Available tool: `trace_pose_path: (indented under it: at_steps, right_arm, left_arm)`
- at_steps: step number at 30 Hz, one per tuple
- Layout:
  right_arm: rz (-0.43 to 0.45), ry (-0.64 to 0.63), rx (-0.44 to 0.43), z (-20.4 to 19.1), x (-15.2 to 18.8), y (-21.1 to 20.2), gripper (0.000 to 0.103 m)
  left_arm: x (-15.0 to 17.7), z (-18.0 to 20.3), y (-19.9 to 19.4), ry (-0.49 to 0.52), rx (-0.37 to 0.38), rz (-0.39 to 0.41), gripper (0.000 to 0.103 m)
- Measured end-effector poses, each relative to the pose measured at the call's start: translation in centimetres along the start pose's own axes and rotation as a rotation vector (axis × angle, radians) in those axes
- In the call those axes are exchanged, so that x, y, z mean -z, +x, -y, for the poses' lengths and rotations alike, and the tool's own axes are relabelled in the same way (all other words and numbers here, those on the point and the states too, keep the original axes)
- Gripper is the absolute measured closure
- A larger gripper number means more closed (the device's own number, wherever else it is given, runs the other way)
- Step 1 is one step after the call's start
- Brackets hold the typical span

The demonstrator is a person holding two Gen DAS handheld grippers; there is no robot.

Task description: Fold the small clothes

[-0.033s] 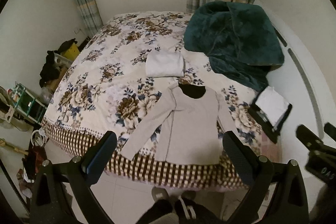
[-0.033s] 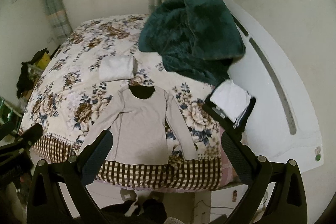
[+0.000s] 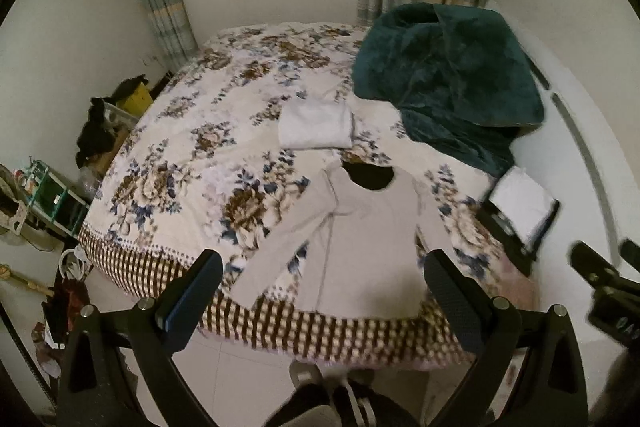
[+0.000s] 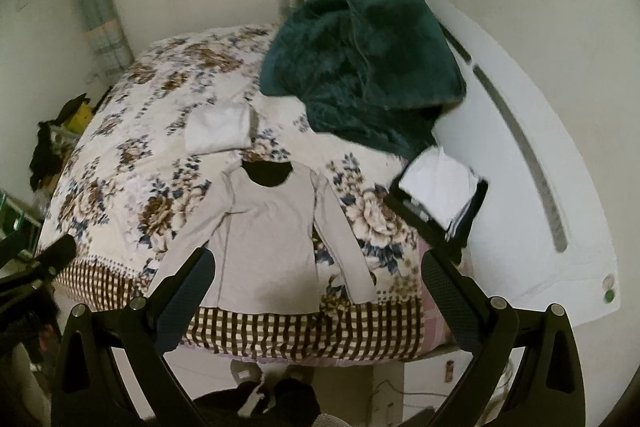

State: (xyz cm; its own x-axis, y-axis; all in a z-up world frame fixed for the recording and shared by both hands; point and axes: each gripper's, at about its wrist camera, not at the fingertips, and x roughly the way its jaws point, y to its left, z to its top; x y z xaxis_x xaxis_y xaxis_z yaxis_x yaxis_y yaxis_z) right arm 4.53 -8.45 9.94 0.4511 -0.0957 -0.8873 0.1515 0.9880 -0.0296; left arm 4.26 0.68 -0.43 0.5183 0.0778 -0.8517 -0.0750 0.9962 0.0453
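On floral bed [image 3: 192, 163], near its checked front edge: grey long-sleeved shirt [image 3: 368, 243], spread flat, sleeves angled outward, dark neckline toward folded white garment [image 3: 316, 125] just beyond. Farther right, heaped teal blanket [image 3: 448, 83]; near right bed edge, white stack on dark tray [image 3: 520, 205]. Above floor before bed, left hand-held gripper [image 3: 320, 301] spread wide, holding nothing. Likewise right hand-held gripper [image 4: 316, 301], fingers well apart, empty, clear of shirt [image 4: 268, 239].

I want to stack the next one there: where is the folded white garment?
In both views the folded white garment lies mid-bed, just beyond the neckline of the grey shirt, left of the green blanket.
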Motion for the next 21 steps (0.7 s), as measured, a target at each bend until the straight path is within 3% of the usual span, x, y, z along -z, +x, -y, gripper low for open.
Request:
trace_pose_path:
  at_steps: [6, 9, 16, 21]
  right_arm:
    - [-0.149, 0.157, 0.061, 7.1, 1.5, 15.5, 0.000]
    - [-0.219, 0.222, 0.102, 10.4, 3.6, 23.6, 0.000]
    - [-0.395, 0.373, 0.153, 17.6, 11.6, 42.2, 0.000]
    - [-0.564, 0.596, 0.124, 21.3, 19.4, 52.6, 0.000]
  left_arm:
    - [-0.7, 1.3, 10.9, -0.003, -0.072, -0.051, 0.000]
    - [0.7, 2.8, 17.4, 0.014, -0.115, -0.099, 0.000]
    - [6.2, 5.3, 31.2, 0.066, -0.189, -0.241, 0.000]
    - [10.1, 5.7, 39.4, 0.106, -0.220, -0.336, 0.000]
